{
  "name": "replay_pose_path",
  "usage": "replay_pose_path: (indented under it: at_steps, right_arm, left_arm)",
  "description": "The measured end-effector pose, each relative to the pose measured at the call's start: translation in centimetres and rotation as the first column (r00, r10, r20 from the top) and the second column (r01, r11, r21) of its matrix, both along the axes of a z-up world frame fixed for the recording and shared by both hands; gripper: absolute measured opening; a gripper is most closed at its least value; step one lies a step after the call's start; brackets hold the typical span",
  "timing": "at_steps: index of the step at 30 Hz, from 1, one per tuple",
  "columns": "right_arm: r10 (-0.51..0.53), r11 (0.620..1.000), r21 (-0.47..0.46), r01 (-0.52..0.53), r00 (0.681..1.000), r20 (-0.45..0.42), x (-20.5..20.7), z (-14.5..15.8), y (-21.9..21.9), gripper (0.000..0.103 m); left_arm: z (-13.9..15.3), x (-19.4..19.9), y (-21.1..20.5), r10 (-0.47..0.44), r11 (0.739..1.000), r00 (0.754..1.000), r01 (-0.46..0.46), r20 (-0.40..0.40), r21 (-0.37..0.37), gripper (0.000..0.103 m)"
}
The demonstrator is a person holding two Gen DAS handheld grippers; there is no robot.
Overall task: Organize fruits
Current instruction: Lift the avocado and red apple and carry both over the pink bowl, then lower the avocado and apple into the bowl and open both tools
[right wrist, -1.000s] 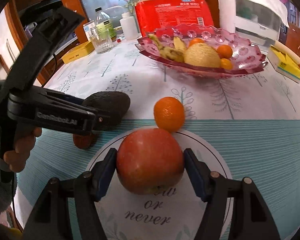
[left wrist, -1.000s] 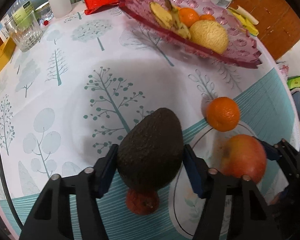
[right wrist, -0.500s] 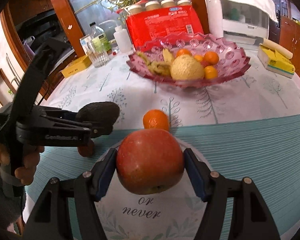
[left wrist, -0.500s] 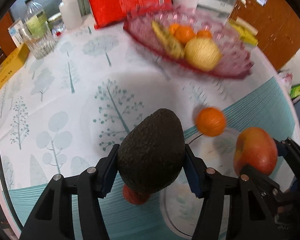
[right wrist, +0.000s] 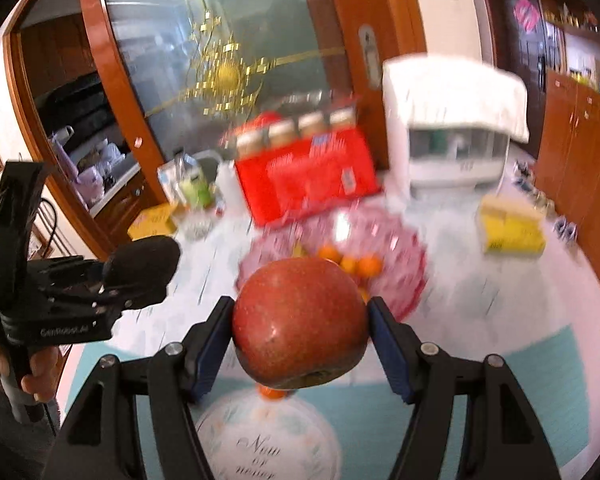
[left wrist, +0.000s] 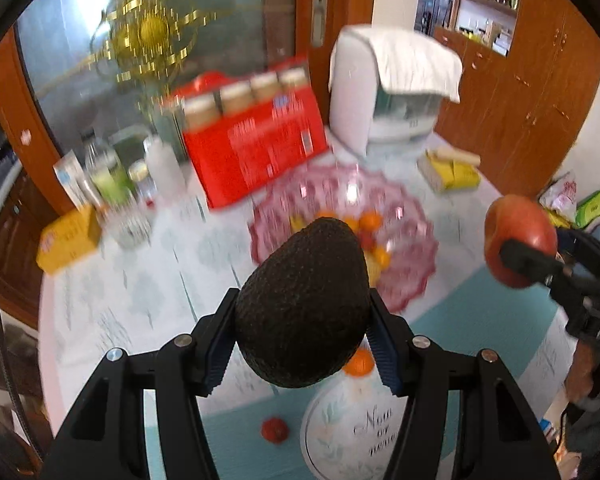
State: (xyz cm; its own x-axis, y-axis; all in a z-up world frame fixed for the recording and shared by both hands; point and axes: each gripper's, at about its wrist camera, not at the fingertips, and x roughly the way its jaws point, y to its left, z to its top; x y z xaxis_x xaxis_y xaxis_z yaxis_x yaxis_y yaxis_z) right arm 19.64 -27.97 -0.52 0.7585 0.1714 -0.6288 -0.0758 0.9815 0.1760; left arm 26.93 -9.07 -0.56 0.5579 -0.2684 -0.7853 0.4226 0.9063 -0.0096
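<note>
My left gripper (left wrist: 302, 332) is shut on a dark avocado (left wrist: 304, 304) and holds it high above the table. My right gripper (right wrist: 300, 334) is shut on a red apple (right wrist: 300, 320), also held high; the apple shows at the right of the left wrist view (left wrist: 518, 246). The avocado shows at the left of the right wrist view (right wrist: 144, 266). A pink glass fruit bowl (left wrist: 404, 216) with oranges and other fruit stands ahead. A tangerine (left wrist: 358, 362) and a small red fruit (left wrist: 274, 429) lie on the table below.
A white plate with lettering (left wrist: 364, 440) lies near the front edge. A red box (left wrist: 256, 152), a white appliance (left wrist: 392, 92), bottles, a glass (left wrist: 128, 220) and yellow boxes (left wrist: 452, 170) stand at the back of the table.
Both grippers have risen well above the table with the avocado and apple, and the views have tilted up toward the room. The bowl now looks farther away.
</note>
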Motion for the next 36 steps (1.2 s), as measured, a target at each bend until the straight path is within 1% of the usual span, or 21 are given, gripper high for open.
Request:
replay_pose_path:
  at_steps: [4, 8, 10, 13, 16, 19, 21, 25, 28, 32, 36]
  right_arm:
    - [-0.019, 1.000, -0.021, 0.020, 0.999, 0.049, 2.8, 4.1, -2.1, 0.067]
    - [-0.044, 0.998, -0.050, 0.048, 0.997, 0.069, 6.3, 6.6, -3.8, 0.067]
    - [-0.054, 0.997, -0.056, 0.058, 0.996, 0.066, 8.4, 7.3, -4.6, 0.067]
    - [-0.076, 0.995, -0.055, 0.078, 0.996, 0.045, 11.9, 6.9, -5.6, 0.067]
    - [-0.088, 0.994, -0.057, 0.089, 0.996, 0.013, 15.0, 4.9, -6.3, 0.067]
    - [-0.080, 0.995, -0.061, 0.077, 0.996, -0.042, 17.4, 1.5, -6.5, 0.067]
    - [-0.068, 0.996, -0.056, 0.063, 0.994, -0.085, 18.8, -1.4, -6.4, 0.067]
    - [-0.045, 0.998, -0.041, 0.039, 0.988, -0.149, 20.1, -6.1, -6.1, 0.067]
    - [-0.017, 0.999, -0.038, 0.010, 0.981, -0.193, 21.0, -9.4, -5.4, 0.068]
    - [0.011, 0.999, -0.034, -0.019, 0.971, -0.237, 22.0, -12.2, -4.6, 0.068]
    - [0.028, 0.999, -0.015, -0.034, 0.963, -0.268, 22.7, -14.0, -4.1, 0.068]
  left_arm:
    - [4.2, 2.0, -1.8, 0.010, 1.000, 0.998, -0.010, 0.066, 0.012, 0.058]
    - [6.6, 4.7, -3.7, 0.030, 0.999, 0.994, -0.033, 0.110, 0.028, 0.058]
    - [6.9, 6.3, -4.3, 0.043, 0.998, 0.993, -0.047, 0.107, 0.030, 0.058]
    - [5.6, 9.0, -5.4, 0.071, 0.996, 0.994, -0.075, 0.088, 0.041, 0.058]
    - [2.9, 11.1, -6.1, 0.096, 0.994, 0.994, -0.098, 0.050, 0.049, 0.058]
    - [-1.2, 13.4, -6.9, 0.123, 0.991, 0.992, -0.121, -0.022, 0.051, 0.058]
    - [-3.6, 14.1, -7.1, 0.133, 0.990, 0.989, -0.130, -0.056, 0.060, 0.058]
    - [-8.5, 15.4, -7.8, 0.153, 0.986, 0.981, -0.143, -0.119, 0.090, 0.058]
    - [-11.2, 15.8, -8.2, 0.154, 0.985, 0.976, -0.139, -0.155, 0.103, 0.058]
    - [-13.4, 15.7, -8.7, 0.153, 0.985, 0.973, -0.134, -0.175, 0.112, 0.058]
    - [-14.6, 15.7, -8.8, 0.147, 0.985, 0.972, -0.128, -0.184, 0.111, 0.058]
